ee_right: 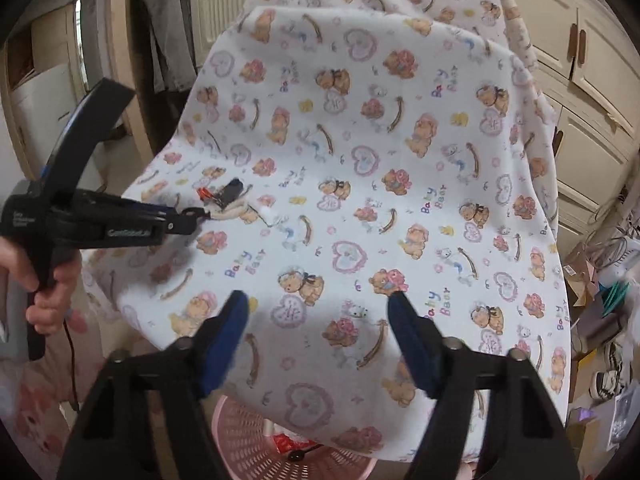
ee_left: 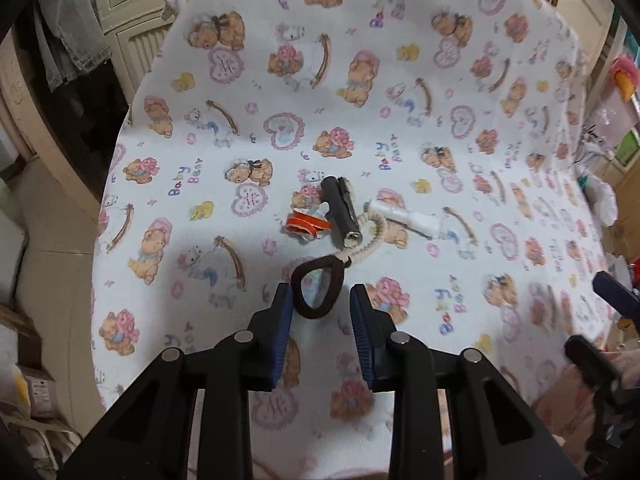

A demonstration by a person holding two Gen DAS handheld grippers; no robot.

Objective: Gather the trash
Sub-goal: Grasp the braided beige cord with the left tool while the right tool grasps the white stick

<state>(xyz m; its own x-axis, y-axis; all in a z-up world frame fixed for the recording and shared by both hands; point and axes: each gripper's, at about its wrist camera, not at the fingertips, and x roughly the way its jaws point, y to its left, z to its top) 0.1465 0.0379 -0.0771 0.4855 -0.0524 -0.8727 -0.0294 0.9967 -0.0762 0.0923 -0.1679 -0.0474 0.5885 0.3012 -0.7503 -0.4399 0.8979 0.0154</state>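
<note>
Cotton cloth (ee_left: 360, 128) printed with bears, hearts and the words "Baby Bear" covers the worktop, and the trash lies in a small cluster near its middle. Going left to right in the left wrist view: an orange-and-white scrap (ee_left: 306, 226), a dark tube (ee_left: 342, 212) with crimped silvery ends, a cream rope (ee_left: 370, 236) curling from under the tube, and a white wrapper (ee_left: 404, 216). A dark brown loop (ee_left: 318, 290), which looks like a hair tie or cord end joined to the rope, lies nearest.

The left gripper (ee_left: 320, 308) stands over that loop with its blue-padded fingers (ee_left: 282, 320) on either side; the left pad is at the loop's edge, the right one stands clear, so nothing is clamped yet. The loop and rope look soft, light and limp, so they should squash flat under the pads and trail when lifted; pinching across the loop's band seems the safest hold. The tube looks stiffer and could roll.

The right gripper (ee_right: 320, 332) hangs spread wide and empty over the near edge of the cloth. Below it a pink basket (ee_right: 248, 440) already holds something red, likely the destination.

White lettering on the left gripper's body, seen from the right wrist, is too blurred to read.
</note>
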